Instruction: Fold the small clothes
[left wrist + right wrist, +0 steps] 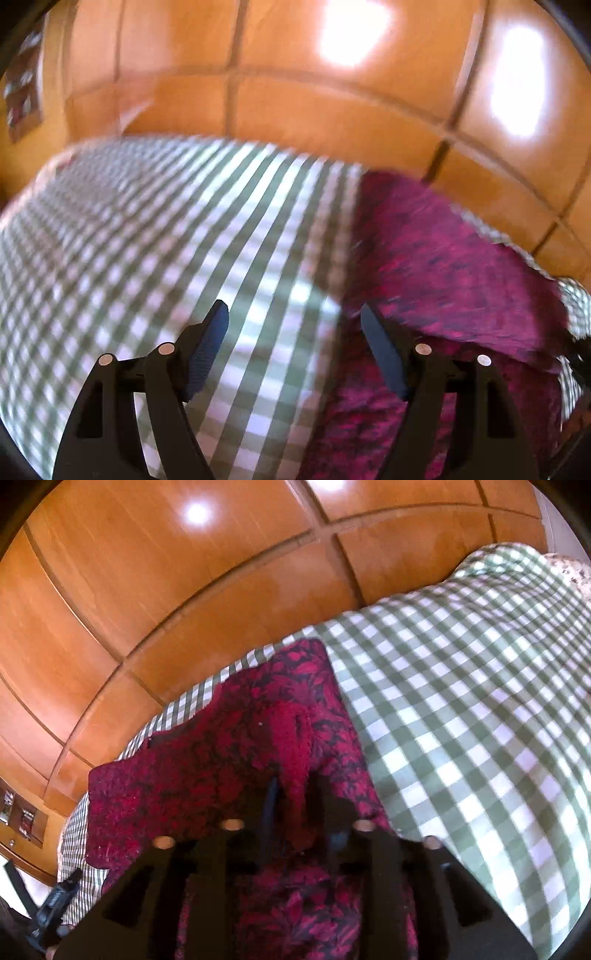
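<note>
Your red patterned garment [229, 760] lies partly folded on the checked cloth [461, 720], at twelve o'clock of your right gripper [295, 801], whose part-open fingers straddle a ridge; your left gripper [295, 347] gapes empty, folding unfinished.

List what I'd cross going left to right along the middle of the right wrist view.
Wooden panelled wall → strip of checked cover → red and black patterned garment → wide stretch of green and white checked cover.
</note>
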A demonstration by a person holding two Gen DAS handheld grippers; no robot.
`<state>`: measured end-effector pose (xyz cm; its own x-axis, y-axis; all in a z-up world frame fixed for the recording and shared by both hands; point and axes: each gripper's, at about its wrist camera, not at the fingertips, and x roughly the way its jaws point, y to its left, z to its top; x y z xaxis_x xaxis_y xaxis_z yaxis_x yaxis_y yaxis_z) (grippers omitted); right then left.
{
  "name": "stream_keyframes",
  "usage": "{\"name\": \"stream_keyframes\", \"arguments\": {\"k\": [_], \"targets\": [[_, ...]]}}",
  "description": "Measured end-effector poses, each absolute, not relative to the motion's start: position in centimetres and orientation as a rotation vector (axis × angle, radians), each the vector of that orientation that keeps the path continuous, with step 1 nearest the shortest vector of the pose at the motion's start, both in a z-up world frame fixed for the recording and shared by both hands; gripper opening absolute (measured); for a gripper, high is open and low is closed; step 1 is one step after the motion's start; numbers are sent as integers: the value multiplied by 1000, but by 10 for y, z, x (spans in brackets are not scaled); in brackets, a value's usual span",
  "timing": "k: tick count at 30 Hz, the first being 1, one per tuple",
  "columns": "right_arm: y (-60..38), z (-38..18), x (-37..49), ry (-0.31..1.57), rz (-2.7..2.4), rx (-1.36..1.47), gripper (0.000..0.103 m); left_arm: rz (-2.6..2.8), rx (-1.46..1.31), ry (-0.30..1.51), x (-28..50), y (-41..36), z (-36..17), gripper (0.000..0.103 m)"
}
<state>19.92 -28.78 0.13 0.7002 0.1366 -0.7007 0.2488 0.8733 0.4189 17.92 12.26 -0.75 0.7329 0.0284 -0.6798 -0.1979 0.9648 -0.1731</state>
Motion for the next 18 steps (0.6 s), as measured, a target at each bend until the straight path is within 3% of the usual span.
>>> {"name": "stream_keyframes", "arguments": {"k": [6, 16, 18], "targets": [[-261, 38, 189, 739, 29, 424, 43, -62, -182, 683, 200, 93, 21, 73], [-236, 6, 240, 866, -17, 260, 47, -234, -181, 741, 299, 47, 19, 73], [-239, -7, 247, 893, -39, 230, 47, -173, -158, 812, 322, 45, -3, 64]]}}
